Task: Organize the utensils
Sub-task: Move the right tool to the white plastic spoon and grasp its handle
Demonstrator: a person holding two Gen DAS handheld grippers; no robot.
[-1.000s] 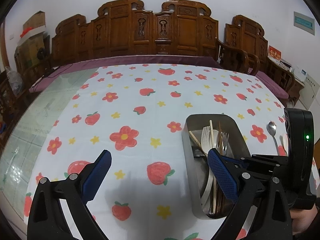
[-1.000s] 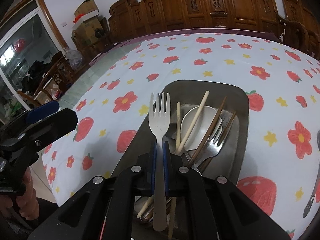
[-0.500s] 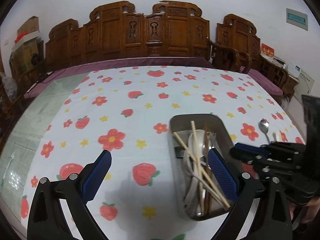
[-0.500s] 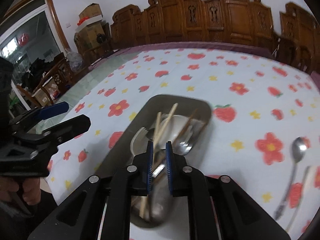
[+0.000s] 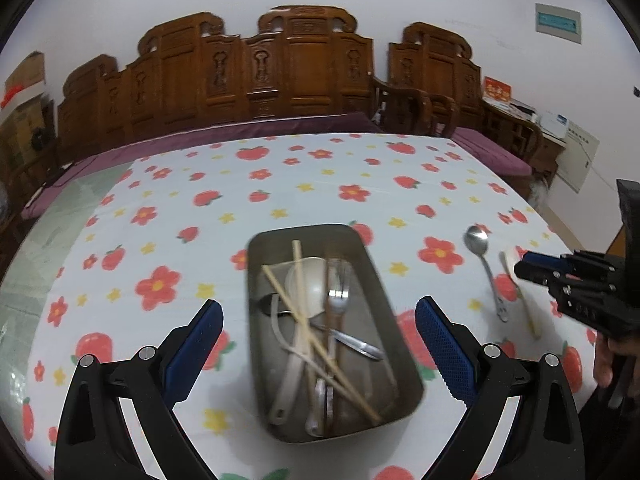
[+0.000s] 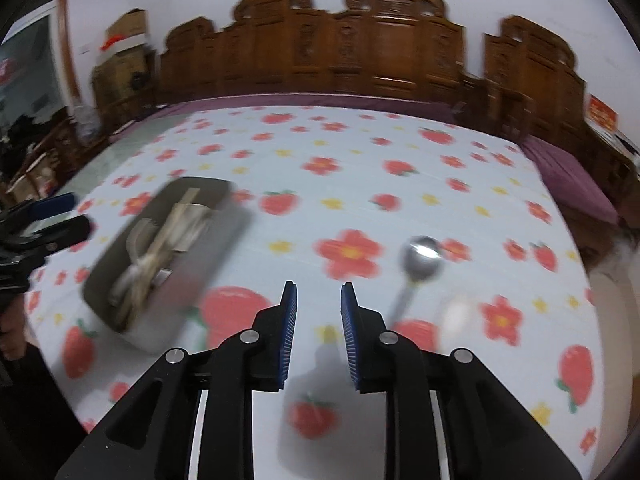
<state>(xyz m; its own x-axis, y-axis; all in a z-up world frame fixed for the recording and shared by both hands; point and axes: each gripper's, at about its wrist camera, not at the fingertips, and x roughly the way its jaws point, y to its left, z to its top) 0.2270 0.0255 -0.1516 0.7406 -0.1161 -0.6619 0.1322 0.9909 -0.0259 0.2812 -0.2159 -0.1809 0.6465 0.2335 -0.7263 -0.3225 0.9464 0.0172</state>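
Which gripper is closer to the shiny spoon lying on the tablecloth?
Right. The right gripper hangs just beside the spoon, jaws empty. The left gripper is farther, over the metal tray.

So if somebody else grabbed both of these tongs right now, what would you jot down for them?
Left tongs: wide open, empty, hovering over the metal tray.
Right tongs: empty, jaws just been opening, nothing between them, over the tablecloth near the spoon.
Tray holds a pale fork, metal fork, chopsticks and a pale spoon, all jumbled.
Done: pale fork dropped into the tray.
Left: the metal spoon and a pale utensil beside it lie on the cloth, right of the tray.
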